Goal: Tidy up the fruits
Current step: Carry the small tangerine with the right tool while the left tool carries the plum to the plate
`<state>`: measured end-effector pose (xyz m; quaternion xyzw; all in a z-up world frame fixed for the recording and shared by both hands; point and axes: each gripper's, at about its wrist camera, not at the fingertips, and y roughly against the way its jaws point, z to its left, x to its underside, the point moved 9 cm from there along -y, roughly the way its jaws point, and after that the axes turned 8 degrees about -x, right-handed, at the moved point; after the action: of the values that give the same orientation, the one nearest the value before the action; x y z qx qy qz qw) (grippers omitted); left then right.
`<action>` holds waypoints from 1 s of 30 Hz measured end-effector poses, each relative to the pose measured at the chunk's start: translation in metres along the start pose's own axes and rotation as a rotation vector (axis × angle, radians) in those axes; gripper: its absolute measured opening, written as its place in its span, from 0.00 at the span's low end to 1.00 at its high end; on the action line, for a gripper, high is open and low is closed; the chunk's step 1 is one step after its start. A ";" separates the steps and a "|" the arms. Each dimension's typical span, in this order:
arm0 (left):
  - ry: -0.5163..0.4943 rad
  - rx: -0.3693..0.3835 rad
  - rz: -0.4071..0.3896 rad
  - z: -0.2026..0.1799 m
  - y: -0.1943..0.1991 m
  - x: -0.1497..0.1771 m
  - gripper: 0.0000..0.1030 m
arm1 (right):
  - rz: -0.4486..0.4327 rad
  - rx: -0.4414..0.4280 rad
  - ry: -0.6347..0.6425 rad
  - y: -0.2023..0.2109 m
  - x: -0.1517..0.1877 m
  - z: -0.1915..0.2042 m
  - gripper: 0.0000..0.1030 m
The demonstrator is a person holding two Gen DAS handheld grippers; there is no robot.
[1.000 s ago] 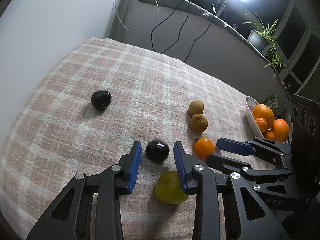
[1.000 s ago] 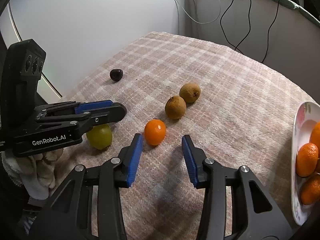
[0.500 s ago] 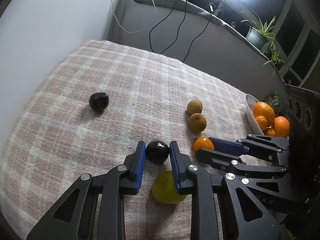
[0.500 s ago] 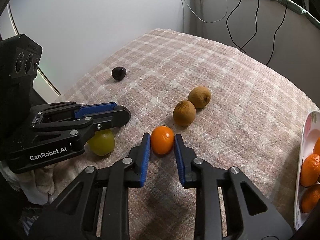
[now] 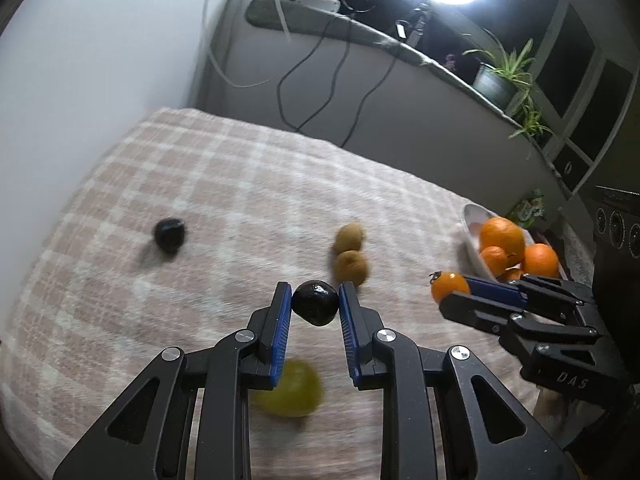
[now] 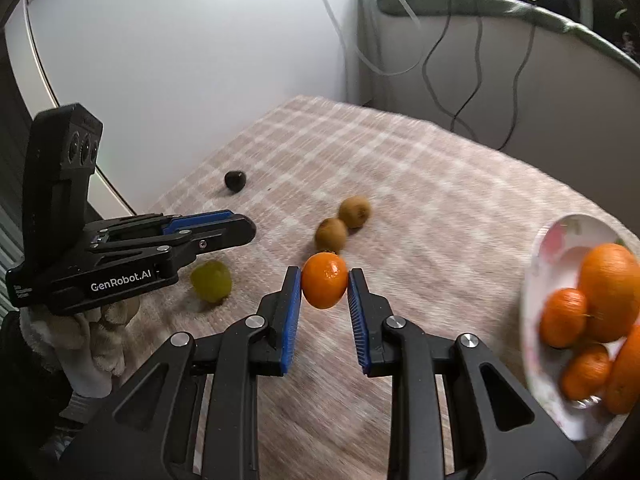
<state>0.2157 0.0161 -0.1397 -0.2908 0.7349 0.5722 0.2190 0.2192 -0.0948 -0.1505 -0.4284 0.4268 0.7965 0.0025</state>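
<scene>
Step in hand: both tongs have just closed on a fruit each; I judge this the start of the carry, grasp done and placing not yet done.
Left tongs (image 5: 315,306): blue pads pressed on either side of the small glossy dark round fruit (image 5: 315,303), gripping it; it appears clear of the cloth, though blur makes this uncertain.
Right tongs (image 6: 325,286): blue pads clamped on the small round orange mandarin (image 6: 324,285), held in front of the two brown fuzzy kiwis (image 6: 343,222).
Surface: pink-and-cream checked cloth on the tabletop (image 6: 440,184).
Fruit left loose: a yellow-green round fruit (image 6: 211,281) just below the left tongs; a second dark round fruit (image 5: 170,233) well apart toward the wall side; the two kiwis touching each other.
Destination, mandarin: white shallow plate (image 6: 538,264) at the right edge, already holding several oranges; probably the place for it.
Destination, dark fruit: not marked; likely beside the other dark fruit, sorted by kind.
Next move, right: carry across to the plate, lower into a gap among the oranges, then release.
Next move, left: carry toward the far dark fruit, set down gently; round, so it may roll.
Caution: both views are motion-blurred; fine contact is hard to confirm.
</scene>
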 end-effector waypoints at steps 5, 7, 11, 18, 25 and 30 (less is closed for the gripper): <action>-0.020 0.043 -0.003 -0.027 -0.003 -0.003 0.22 | -0.052 0.056 -0.024 0.036 0.006 -0.022 0.24; -0.029 0.055 -0.003 -0.038 -0.006 -0.005 0.22 | -0.069 0.088 -0.026 0.048 0.011 -0.030 0.24; -0.053 0.082 -0.010 -0.063 -0.010 -0.012 0.22 | -0.082 0.161 -0.033 0.068 0.022 -0.050 0.24; -0.095 0.137 -0.010 -0.111 -0.023 -0.024 0.22 | -0.097 0.213 -0.088 0.089 0.038 -0.081 0.24; -0.129 0.186 -0.006 -0.152 -0.039 -0.034 0.22 | -0.104 0.236 -0.093 0.093 0.042 -0.087 0.24; -0.141 0.196 0.016 -0.169 -0.057 -0.039 0.22 | -0.095 0.251 -0.103 0.091 0.044 -0.092 0.24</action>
<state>0.2854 -0.1504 -0.1130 -0.2213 0.7724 0.5184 0.2928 0.2203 -0.2311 -0.1440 -0.4028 0.5016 0.7568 0.1156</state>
